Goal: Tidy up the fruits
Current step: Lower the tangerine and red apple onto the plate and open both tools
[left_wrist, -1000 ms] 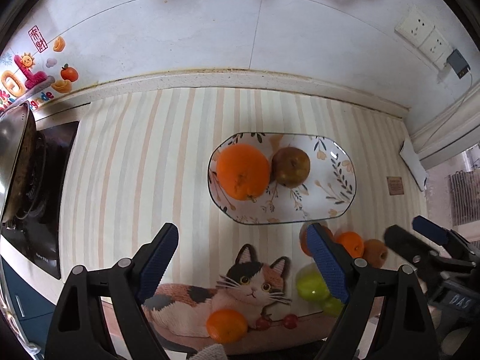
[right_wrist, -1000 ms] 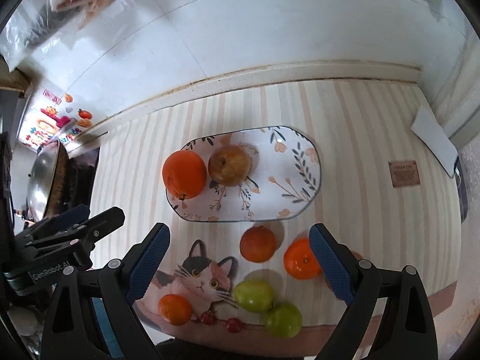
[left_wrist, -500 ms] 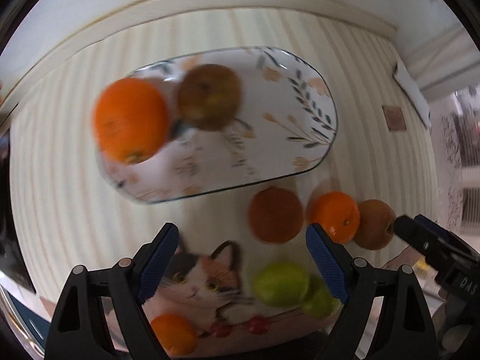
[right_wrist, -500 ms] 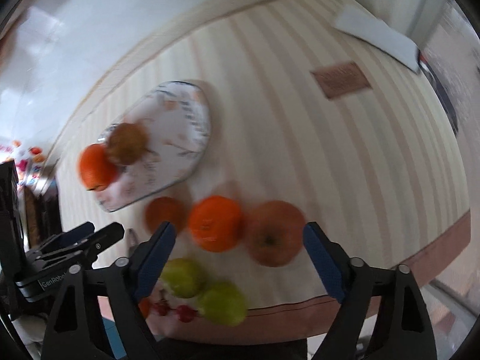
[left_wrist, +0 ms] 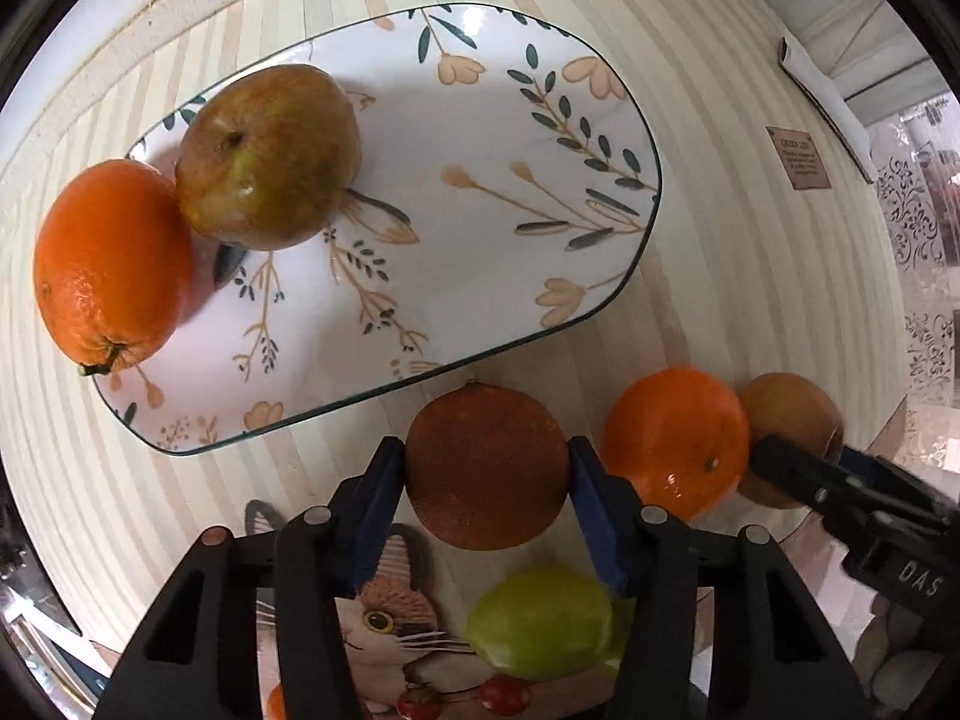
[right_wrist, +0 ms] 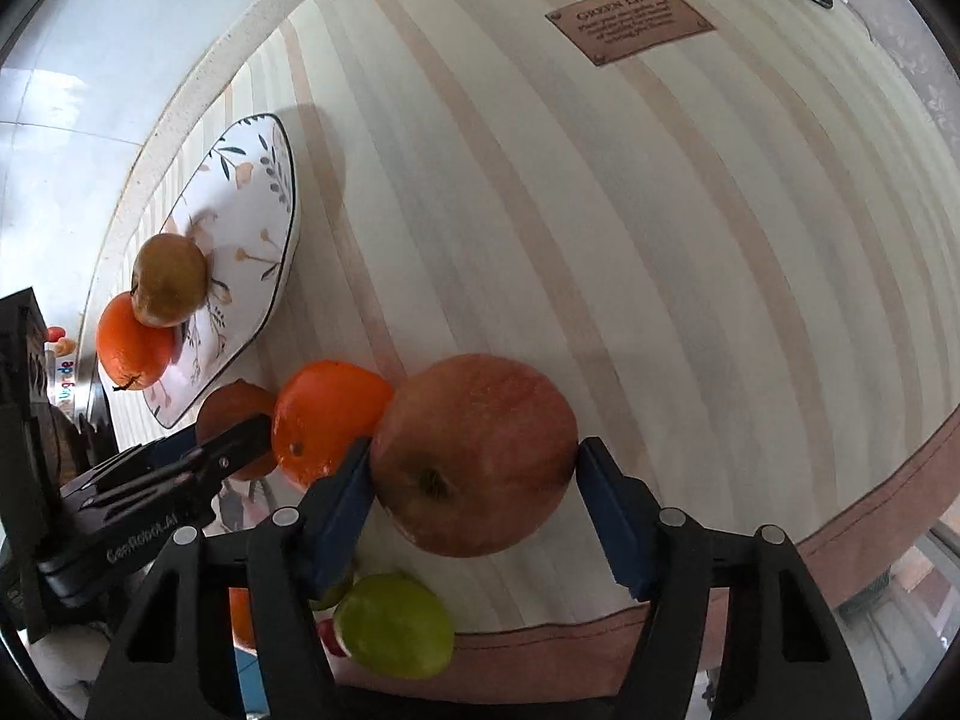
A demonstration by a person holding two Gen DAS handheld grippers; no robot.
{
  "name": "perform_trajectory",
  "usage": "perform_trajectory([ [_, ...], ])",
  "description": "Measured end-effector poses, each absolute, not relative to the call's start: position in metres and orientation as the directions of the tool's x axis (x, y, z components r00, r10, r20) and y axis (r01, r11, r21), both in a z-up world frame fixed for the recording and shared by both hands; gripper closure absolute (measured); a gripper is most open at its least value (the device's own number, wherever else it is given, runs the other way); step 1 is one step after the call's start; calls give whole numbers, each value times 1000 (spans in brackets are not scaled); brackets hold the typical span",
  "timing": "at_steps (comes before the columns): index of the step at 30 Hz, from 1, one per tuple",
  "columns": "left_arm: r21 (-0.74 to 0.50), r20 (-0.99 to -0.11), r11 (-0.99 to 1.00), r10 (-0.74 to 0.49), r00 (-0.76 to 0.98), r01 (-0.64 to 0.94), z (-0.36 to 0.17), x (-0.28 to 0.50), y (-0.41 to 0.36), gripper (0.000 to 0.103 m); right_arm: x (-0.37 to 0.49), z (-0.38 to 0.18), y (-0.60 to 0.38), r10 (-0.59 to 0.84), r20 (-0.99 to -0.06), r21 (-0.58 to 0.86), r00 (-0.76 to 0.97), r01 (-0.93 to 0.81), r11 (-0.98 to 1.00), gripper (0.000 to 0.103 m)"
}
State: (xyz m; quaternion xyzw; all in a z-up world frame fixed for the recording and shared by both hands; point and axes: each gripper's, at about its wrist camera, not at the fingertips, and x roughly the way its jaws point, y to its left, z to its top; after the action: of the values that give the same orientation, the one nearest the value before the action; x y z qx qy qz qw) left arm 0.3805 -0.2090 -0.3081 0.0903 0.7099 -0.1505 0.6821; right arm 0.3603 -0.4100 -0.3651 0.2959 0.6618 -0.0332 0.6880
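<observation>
The dark russet orange [left_wrist: 487,468] lies on the striped cloth [left_wrist: 720,276] just in front of the floral plate [left_wrist: 480,210], and the reddish apple [right_wrist: 474,453] lies beside a bright orange [right_wrist: 327,420]. Both look firm, round and smooth, likely to roll or slip, so a hold across the widest part seems best. The left gripper [left_wrist: 486,495] points straight down, its jaws closing with pads against the russet fruit's sides. The right gripper [right_wrist: 474,495] tilts steeply down, closing around the apple, with the right pad seemingly just short.
</observation>
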Motion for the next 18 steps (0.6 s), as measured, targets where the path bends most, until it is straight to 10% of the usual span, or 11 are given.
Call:
perform_trajectory([
  [18,-99,-994,969,-85,-67,227,-308,376,-154,51,361,-369,-401,305,-948,316,92,389,865,33],
])
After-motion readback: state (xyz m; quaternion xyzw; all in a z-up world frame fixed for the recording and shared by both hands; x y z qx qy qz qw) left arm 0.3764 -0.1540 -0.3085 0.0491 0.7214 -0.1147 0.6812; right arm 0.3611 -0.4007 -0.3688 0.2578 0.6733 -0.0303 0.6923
